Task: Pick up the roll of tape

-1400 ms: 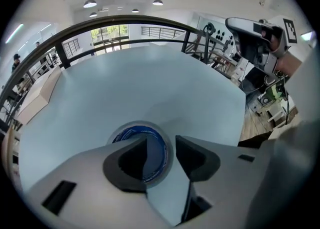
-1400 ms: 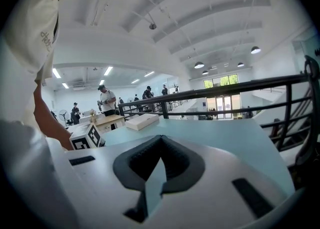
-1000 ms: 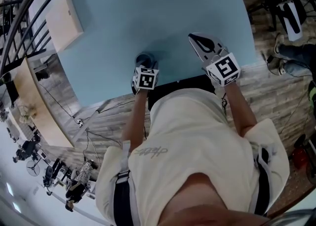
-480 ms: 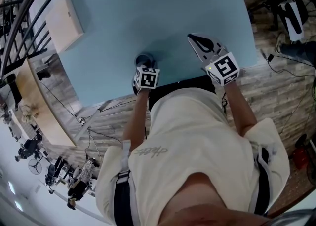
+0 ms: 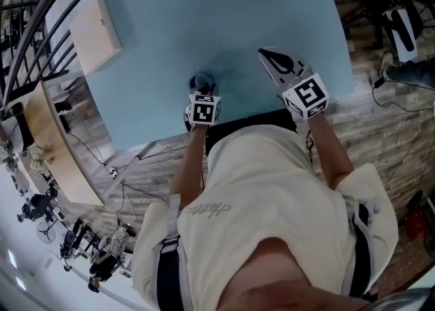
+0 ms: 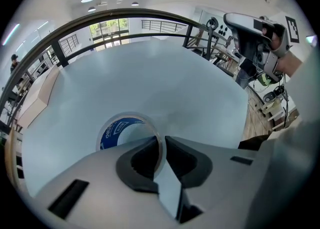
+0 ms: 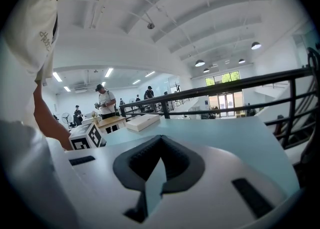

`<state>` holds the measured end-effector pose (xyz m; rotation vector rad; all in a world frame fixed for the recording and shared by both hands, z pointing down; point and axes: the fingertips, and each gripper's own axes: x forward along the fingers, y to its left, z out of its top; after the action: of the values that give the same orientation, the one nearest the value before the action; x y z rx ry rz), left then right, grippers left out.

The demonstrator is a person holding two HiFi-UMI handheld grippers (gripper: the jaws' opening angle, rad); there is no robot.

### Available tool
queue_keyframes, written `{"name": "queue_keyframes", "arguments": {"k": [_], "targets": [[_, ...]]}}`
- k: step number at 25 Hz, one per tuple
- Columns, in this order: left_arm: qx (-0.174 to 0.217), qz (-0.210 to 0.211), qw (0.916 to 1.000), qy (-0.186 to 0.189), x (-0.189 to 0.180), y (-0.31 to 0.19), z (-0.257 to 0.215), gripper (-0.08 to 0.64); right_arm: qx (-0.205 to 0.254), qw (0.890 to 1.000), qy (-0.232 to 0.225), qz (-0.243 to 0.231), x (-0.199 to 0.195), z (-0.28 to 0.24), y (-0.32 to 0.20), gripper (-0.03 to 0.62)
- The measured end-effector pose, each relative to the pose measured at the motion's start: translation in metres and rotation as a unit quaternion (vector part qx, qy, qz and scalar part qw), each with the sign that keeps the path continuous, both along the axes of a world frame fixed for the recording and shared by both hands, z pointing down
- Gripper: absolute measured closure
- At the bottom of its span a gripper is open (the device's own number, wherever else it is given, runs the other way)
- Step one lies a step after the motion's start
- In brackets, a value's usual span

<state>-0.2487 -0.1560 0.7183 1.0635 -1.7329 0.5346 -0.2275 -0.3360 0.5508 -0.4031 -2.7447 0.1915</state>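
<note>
Left claw (image 6: 162, 142) just closed onto tape roll (image 6: 114, 130).

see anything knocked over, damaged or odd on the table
Nothing stands out. The roll of tape lies flat on the table, and the left gripper has the roll's wall between jaws that have just been closing.

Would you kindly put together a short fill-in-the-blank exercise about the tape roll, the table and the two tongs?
1. The roll of tape lies flat on a light ____ table.
2. The roll's wall is clamped by the ____ tongs, one jaw inside the ring.
3. The right tongs are shut and hold ____.
Missing words: blue; left; nothing.
Note: the left tongs have just been closing, with the roll's wall between them.
</note>
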Motion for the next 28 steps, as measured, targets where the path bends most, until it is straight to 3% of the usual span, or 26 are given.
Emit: {"name": "queue_keyframes", "arguments": {"k": [6,13,22,28], "targets": [[0.035,-0.015,0.9992,-0.008,-0.014,-0.003,-0.023,0.505,0.007,1.0,-0.006,0.009,0.002,-0.011,0.01,0.586],[0.087,-0.01,0.9953,-0.041,-0.028,-0.015,-0.062,0.505,0.021,0.999,-0.006,0.03,0.01,-0.018,0.011,0.588],[0.178,-0.033,0.9788,-0.095,-0.059,-0.02,-0.139,0.505,0.045,0.997,-0.018,0.063,0.02,-0.038,0.01,0.588],[0.219,-0.02,0.968,-0.12,-0.067,-0.025,-0.178,0.505,0.042,0.996,-0.024,0.079,0.023,-0.056,0.011,0.588]]}}
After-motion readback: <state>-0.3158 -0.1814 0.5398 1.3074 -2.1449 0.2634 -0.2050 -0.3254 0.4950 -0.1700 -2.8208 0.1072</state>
